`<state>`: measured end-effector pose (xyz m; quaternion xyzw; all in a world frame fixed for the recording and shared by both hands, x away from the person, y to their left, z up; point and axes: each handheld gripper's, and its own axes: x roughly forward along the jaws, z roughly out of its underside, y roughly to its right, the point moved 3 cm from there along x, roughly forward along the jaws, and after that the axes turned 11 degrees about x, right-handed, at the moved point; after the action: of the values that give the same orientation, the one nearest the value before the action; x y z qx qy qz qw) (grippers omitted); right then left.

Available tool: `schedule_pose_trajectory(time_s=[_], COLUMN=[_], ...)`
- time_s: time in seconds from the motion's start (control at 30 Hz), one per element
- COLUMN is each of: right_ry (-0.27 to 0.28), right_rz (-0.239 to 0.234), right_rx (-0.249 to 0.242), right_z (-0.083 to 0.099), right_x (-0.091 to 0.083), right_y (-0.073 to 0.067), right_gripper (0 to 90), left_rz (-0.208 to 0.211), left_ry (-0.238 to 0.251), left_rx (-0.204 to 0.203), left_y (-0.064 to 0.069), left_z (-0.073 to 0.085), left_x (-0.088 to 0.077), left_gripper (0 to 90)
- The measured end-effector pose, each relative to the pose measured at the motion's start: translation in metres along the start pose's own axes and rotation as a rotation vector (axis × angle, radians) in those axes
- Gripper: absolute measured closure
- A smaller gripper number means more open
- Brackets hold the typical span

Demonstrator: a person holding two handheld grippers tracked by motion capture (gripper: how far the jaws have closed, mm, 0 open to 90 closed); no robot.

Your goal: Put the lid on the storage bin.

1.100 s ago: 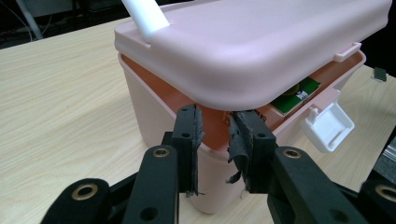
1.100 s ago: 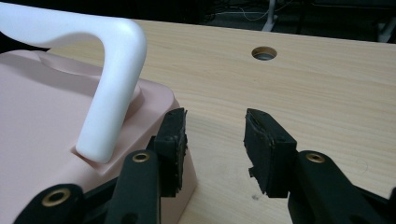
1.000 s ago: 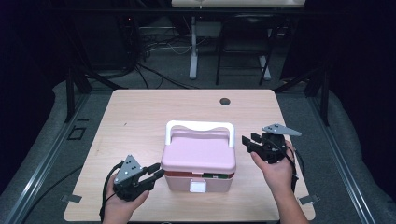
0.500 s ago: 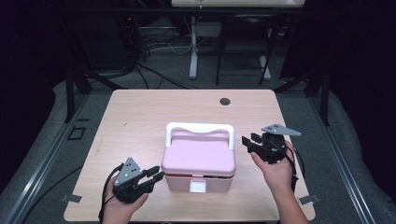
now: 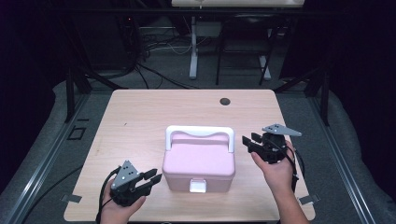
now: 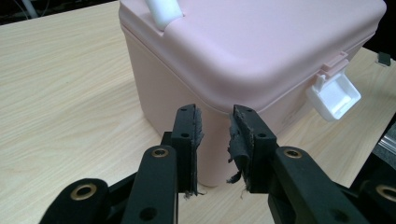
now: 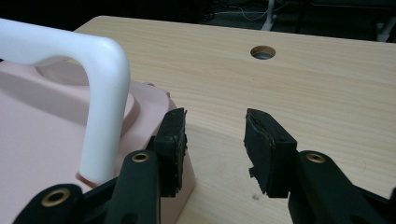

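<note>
Pink box [image 5: 198, 161] at near-centre of tabletop [image 5: 140, 116], lid down, latch [image 5: 198, 186] on near side. Left claw [image 5: 153, 178] at near-left corner, slightly apart, empty. Right claw [image 5: 249, 140] beside handle [image 5: 200, 132], apart, empty. Approach step; next probably flip latch.
</note>
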<state>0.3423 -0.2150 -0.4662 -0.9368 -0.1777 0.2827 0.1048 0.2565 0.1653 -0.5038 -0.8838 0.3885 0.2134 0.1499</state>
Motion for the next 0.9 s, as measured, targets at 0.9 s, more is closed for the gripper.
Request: schedule_pose_trajectory(time_s=[0.9], right_ry=[-0.017], right_rz=[0.004], right_rx=[0.002], right_z=[0.000], right_x=[-0.001], right_y=[0.003], right_gripper=[58.3], left_rz=[-0.069], left_ry=[-0.009], left_rx=[-0.067], left_y=[-0.029], left_z=[0.014], left_x=[0.008], left_gripper=[64.6])
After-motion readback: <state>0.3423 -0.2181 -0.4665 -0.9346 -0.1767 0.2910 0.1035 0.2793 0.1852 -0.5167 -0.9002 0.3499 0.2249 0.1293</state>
